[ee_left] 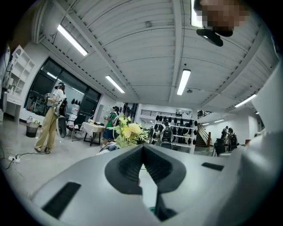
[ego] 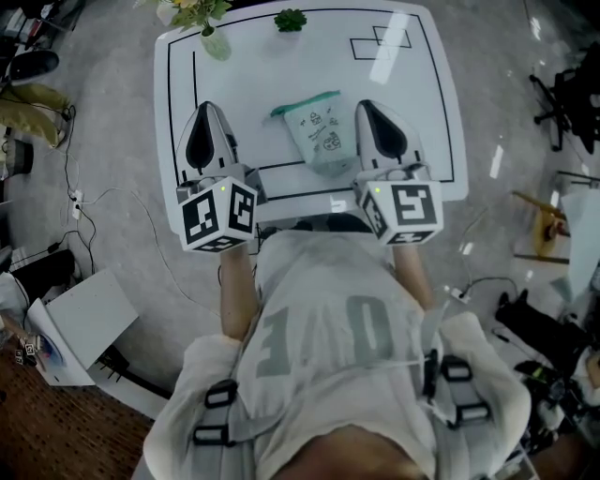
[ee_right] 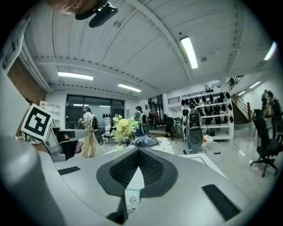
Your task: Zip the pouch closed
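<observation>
pouch [ego: 320,134] — lying on table [ego: 272,75] | left gripper [ego: 207,111] — closed | right gripper [ego: 368,109] closed

**Open desk on the right and far middle, crowded near the middle**

The white desk with black outlines [ego: 427,112] lies bare along its right side and far middle. The pale green printed pouch with a teal zip [ego: 319,131] fills the near middle, with the closed left tool [ego: 208,108] near its left and the closed right tool [ego: 367,105] just beside its right. A vase of yellow flowers [ego: 214,42] blocks the far left, and a small green plant [ego: 290,20] stands at the far edge.
</observation>
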### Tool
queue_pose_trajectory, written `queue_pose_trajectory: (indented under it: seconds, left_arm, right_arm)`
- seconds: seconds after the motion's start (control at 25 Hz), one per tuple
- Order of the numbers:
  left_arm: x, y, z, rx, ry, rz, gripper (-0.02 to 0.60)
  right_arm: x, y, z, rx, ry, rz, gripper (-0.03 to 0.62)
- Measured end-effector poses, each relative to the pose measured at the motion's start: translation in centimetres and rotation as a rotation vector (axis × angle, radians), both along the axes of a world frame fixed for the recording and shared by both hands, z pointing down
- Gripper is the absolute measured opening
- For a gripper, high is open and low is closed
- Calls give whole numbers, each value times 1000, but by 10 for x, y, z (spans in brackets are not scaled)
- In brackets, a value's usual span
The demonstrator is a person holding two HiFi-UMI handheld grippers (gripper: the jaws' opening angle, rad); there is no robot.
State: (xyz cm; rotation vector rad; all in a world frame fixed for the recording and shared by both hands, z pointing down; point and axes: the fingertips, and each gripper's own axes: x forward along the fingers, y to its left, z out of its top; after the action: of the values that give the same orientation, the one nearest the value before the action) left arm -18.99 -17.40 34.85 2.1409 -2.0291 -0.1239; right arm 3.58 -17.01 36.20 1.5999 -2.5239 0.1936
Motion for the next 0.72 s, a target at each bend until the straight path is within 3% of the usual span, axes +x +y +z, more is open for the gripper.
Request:
queue_pose_trajectory:
  seconds: [0.24, 0.36, 0.48, 0.72]
  left_arm:
    - [-13, 7, 8, -11, 5, -13, 5]
    - [-20, 9, 16, -25, 6, -15, 5]
    - [-28, 12, 27, -52, 8, -14, 5]
    - [-51, 11, 48, -107, -7, 3, 5]
  right_arm:
    - [-51, 5, 22, -144, -165, -99, 9]
    - [-86, 8, 40, -201, -172, -144, 108]
    - [-114, 6, 65, -248, -198, -98, 140]
    - [-163, -7, 132, -359, -110, -23, 216]
